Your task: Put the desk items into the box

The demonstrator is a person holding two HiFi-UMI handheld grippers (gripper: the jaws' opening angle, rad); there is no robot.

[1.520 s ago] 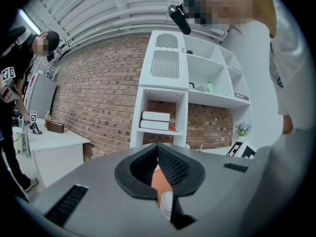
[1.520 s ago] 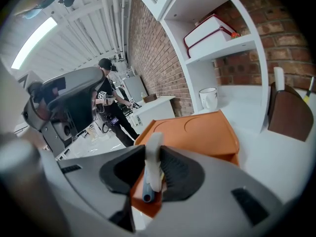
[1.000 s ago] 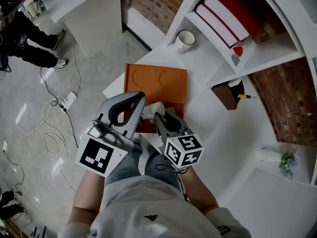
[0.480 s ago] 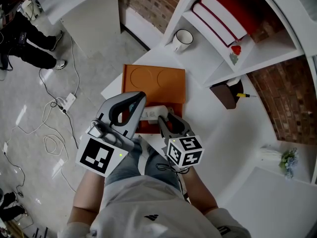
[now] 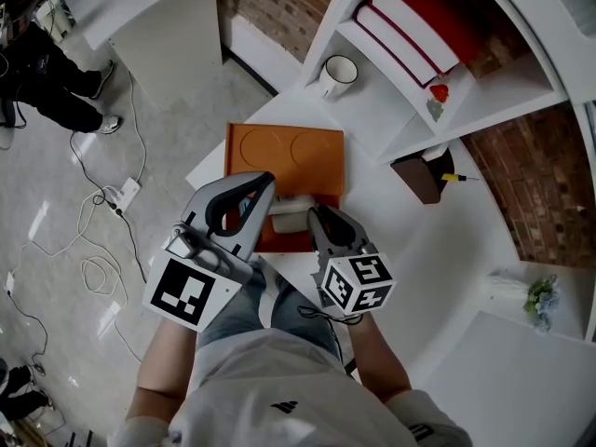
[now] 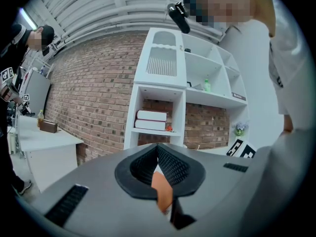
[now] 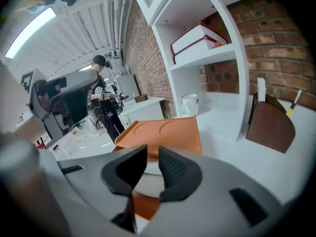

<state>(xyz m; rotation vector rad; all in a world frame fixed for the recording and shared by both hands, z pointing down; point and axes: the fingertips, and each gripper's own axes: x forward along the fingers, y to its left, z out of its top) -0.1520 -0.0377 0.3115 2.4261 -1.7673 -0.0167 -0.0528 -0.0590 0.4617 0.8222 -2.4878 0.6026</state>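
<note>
The orange box [image 5: 284, 155] lies on the white desk [image 5: 419, 250] in front of the person, its flat lid thrown back, two shallow rings pressed into it. In the open half nearest the person lies a pale white item [image 5: 291, 214], rounded and plain. The right gripper [image 5: 322, 220] hangs just behind it, tilted down. Its jaws stand apart and have just been closing; the white item shows in the gap below them, but the pads do not press on it. The left gripper [image 6: 158, 153] is held level at the box's left edge. Its pads meet at the tips, with a sliver of orange in the slit. Further off stand a white mug [image 5: 337, 73] and red books [image 5: 424, 21].
</note>
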